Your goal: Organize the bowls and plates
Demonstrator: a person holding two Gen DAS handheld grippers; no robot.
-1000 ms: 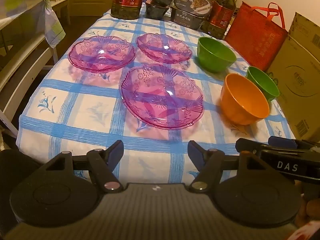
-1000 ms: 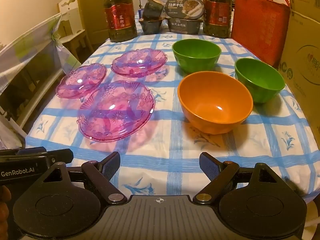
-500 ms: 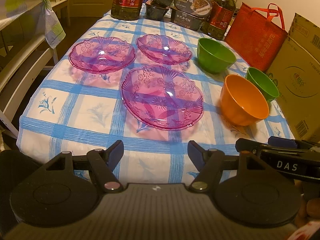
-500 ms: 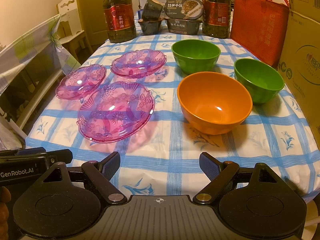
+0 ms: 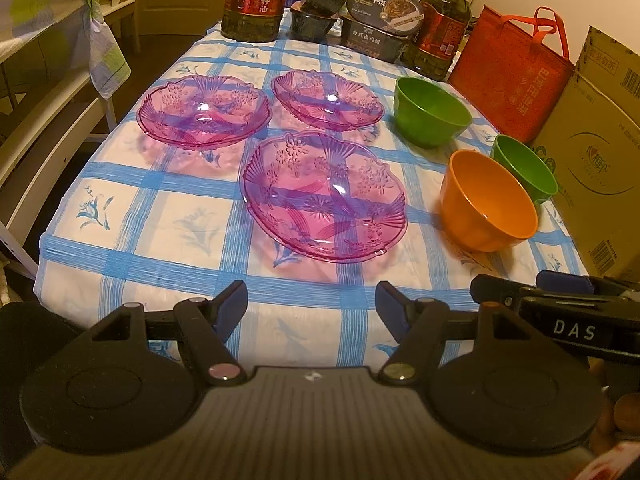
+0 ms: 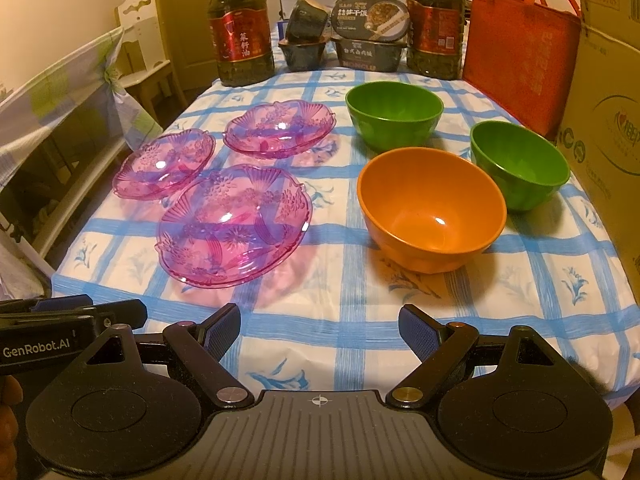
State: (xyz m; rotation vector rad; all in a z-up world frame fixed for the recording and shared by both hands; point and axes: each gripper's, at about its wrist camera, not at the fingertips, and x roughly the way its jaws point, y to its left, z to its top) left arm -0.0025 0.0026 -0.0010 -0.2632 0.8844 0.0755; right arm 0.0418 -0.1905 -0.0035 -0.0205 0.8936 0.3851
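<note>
Blue-checked cloth covers the table (image 6: 340, 280) in front of me, with oil bottles (image 6: 240, 36), food boxes (image 6: 370, 40), a red bag (image 6: 520, 52) and a carton (image 6: 608, 120) crowding its far end and right side. On my left half sit three pink plates, all upright with their hollows facing up: the near plate (image 6: 234, 226) is closest to me, its long axis running from near-left to far-right in the right view; the left plate (image 6: 164, 162) and far plate (image 6: 280, 130) lie behind it, close together but I can't tell whether their rims touch. On the right half stand three bowls, mouths up: the orange bowl (image 6: 430, 208) nearest, the far green bowl (image 6: 394, 114) behind it, and the right green bowl (image 6: 520, 168) just beside the orange one, near the carton. My left gripper (image 5: 311, 308) hovers over the near table edge, aimed at the near plate, jaws spread wide and holding nothing. My right gripper (image 6: 320, 330) hangs beside it over the same edge, pointed between the near plate and the orange bowl, jaws likewise wide apart and empty.
</note>
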